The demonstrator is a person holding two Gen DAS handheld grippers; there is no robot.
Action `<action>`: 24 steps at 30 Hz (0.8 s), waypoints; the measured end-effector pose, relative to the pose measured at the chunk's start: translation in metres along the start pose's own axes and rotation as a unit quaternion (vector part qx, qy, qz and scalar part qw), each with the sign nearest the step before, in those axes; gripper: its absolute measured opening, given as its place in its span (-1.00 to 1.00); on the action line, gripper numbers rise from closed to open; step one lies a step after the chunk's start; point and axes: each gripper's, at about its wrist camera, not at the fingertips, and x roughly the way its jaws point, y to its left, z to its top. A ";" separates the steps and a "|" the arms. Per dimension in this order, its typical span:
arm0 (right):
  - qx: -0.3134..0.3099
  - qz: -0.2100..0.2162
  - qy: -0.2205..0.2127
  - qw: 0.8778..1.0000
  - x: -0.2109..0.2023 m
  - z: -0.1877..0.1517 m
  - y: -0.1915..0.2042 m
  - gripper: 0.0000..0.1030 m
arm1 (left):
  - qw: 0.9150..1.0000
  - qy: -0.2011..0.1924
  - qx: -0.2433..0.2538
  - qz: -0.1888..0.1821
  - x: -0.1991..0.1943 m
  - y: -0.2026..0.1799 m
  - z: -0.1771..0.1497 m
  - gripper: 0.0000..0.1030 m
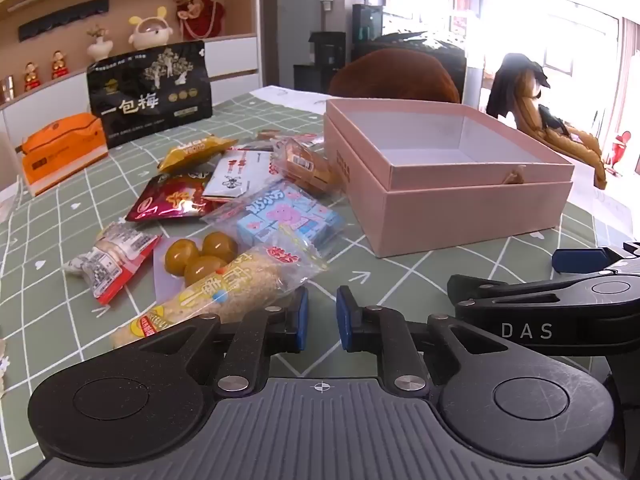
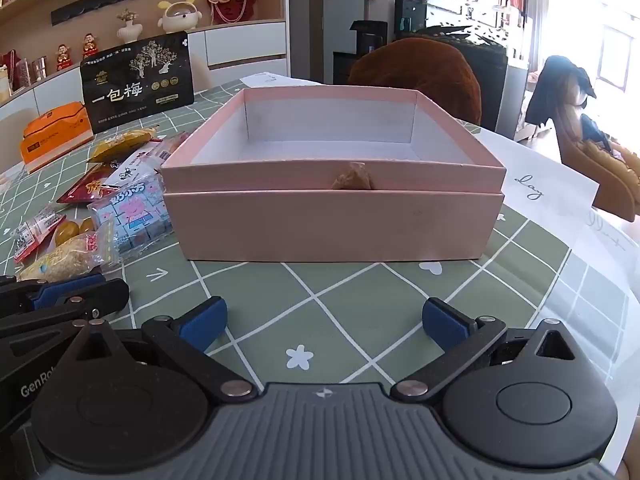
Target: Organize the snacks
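Both grippers hover, jaws apart: left gripper [image 1: 322, 316] narrowly, right gripper [image 2: 324, 320] widely, open pink cardboard box [image 2: 332, 216] at twelve o'clock.

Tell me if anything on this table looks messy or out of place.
The snack packets lie in a loose, overlapping heap left of the pink box, none inside it; the box shows only its bare white floor. Nothing looks spilled or torn. Both grippers, left and right, hold nothing.

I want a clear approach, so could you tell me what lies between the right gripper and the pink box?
Only bare checked tablecloth, as the right wrist view shows: the open right gripper faces the empty pink box with nothing between.
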 end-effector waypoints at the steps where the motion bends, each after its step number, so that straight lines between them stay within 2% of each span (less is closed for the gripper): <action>1: 0.005 0.003 0.003 1.000 0.000 0.000 0.000 1.00 | 1.000 0.000 -0.001 0.000 0.000 0.000 0.000 -0.63; 24: 0.000 0.000 -0.002 1.000 -0.001 -0.001 -0.003 1.00 | 1.000 0.000 -0.007 -0.006 0.000 0.003 0.000 -0.63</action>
